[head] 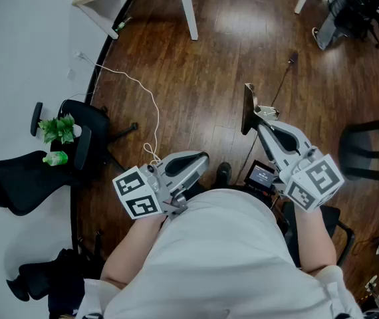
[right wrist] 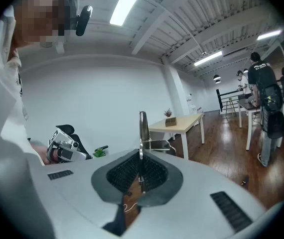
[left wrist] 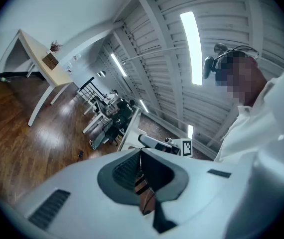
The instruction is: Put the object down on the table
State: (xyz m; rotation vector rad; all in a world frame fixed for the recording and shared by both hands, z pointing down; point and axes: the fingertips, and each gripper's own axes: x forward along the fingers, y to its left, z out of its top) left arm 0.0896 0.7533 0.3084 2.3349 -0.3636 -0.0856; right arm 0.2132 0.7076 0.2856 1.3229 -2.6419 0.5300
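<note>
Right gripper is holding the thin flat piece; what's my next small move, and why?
Probably carry the right gripper toward the light wooden table: its jaws are shut on the thin dark flat object, with only brown wooden floor below.

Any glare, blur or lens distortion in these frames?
Head view: sharp, glare patch on the wood floor. Left gripper view: strong fisheye, dark corners, ceiling light strip blown out. Right gripper view: same fisheye, overhead light clipped.
</note>
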